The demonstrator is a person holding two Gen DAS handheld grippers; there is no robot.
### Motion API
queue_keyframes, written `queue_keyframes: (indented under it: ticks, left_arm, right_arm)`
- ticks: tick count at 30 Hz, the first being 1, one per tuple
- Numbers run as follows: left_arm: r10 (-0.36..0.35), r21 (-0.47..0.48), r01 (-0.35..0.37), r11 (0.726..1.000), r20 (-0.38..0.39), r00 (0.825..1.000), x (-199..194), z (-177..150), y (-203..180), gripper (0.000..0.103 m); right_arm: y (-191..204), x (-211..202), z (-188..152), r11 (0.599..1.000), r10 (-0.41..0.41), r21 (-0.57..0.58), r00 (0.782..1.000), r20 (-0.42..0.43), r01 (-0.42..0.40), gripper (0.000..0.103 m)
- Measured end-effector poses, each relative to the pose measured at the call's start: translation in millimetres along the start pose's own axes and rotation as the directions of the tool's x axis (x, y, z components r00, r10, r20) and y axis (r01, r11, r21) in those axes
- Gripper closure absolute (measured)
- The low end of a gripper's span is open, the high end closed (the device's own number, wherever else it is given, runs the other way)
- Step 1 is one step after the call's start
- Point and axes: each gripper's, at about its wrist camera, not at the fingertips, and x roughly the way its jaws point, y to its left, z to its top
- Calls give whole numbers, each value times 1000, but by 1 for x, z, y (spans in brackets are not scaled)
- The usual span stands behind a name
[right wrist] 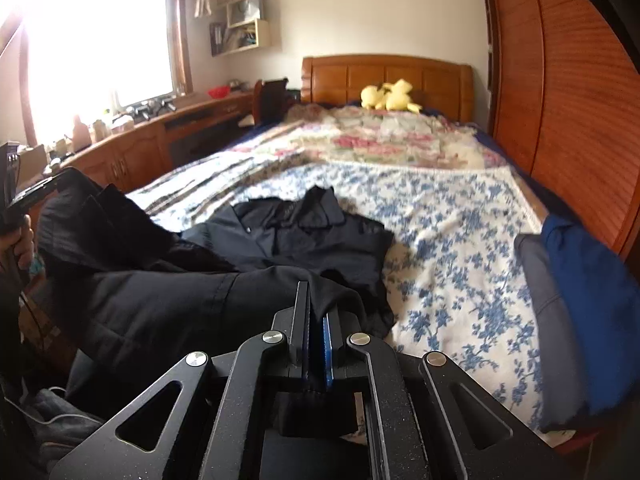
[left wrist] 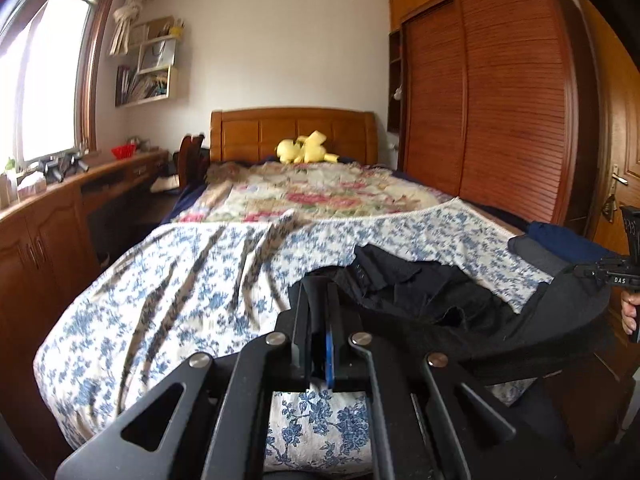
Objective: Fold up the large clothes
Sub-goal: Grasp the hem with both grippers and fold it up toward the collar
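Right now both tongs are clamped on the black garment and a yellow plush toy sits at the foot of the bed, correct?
Not quite: the yellow plush toy sits by the headboard, per the right wrist view. Both tongs, left and right, do clamp the black garment.

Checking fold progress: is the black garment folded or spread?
Neither: black garment hangs bunched between both shut grippers, collar end crumpled on the bed.

both wrist views low, facing bed (left wrist: 160, 272)
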Motion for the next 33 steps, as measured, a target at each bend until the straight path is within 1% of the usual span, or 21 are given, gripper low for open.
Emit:
queue_keyframes:
  ticks: [4,7,9,13,17,23,26,28,33]
  left_arm:
    - [27,-24,-28,999,-40,999,39,-9,7,100]
    - [50,-30,-52,998,-59,997,67,-7,13,100]
    - [60,-13,-61,998,-72,996,84,-3,16,100]
    - [91,70,-85,994,-93,991,121,15,13,100]
    - [112,110,-101,989,-96,989,154,38,16,100]
    - [146,121,-134,984,-97,984,216,63,26,100]
    - [144,110,-133,985,-108,984,246,73,33,100]
    - [126,93,-115,989,-121,985,263,77,38,100]
    - [121,120,-106,987,-125,985,280,74,33,99]
  right_arm:
    - [-14,45,-4,1000,3,10,999,-39,-3,101]
    - [-22,75,-3,1000,-6,6,999,-40,7,101]
    - [-27,91,2,1000,-16,7,999,-31,16,101]
    - [-42,128,20,999,-40,9,999,-14,40,101]
    - [-56,174,48,997,-68,-32,997,-41,67,101]
    - [-85,234,88,995,-102,-6,995,-19,102,101]
    - [-91,264,102,991,-135,-19,990,-32,135,101]
    - [-96,281,110,988,-156,-23,987,-38,156,101]
    - [-108,315,120,984,-177,-17,982,-64,176,101]
